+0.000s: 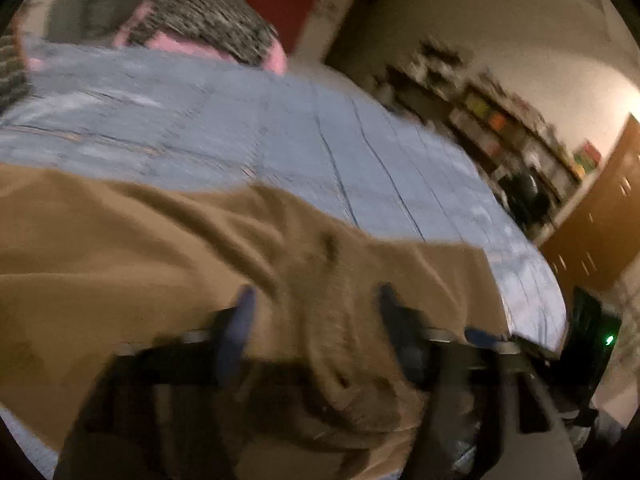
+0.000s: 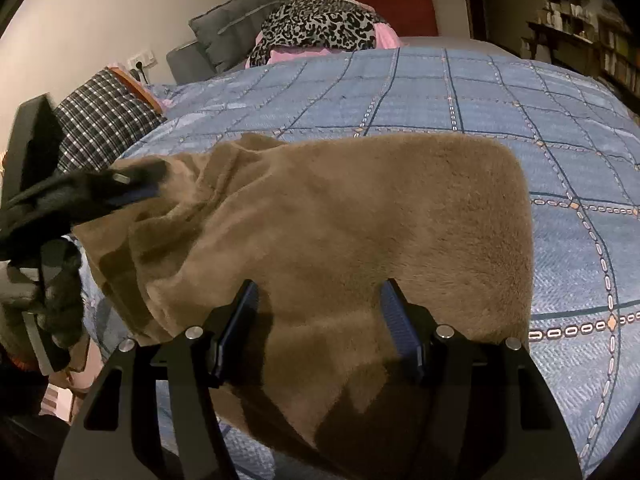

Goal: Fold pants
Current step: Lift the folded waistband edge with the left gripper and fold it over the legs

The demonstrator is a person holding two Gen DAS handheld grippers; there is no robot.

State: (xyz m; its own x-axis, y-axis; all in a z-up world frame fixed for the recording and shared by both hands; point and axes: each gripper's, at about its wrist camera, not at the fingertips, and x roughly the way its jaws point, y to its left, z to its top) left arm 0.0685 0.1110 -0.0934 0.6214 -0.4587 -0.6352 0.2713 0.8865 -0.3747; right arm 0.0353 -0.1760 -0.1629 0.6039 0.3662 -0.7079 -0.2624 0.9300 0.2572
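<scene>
2 pillows beyond brown pants on blue bedspread.

2 low wrist views, shared pants

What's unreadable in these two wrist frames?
- Left wrist view: motion blur smears the brown fleece pants and the shelf items.
- Right wrist view: the pants' near edge is hidden behind the right tongs and cut off by the frame.
- Left tongs: whether they pinch the fabric cannot be told; the fingertips sink into folds.
</scene>
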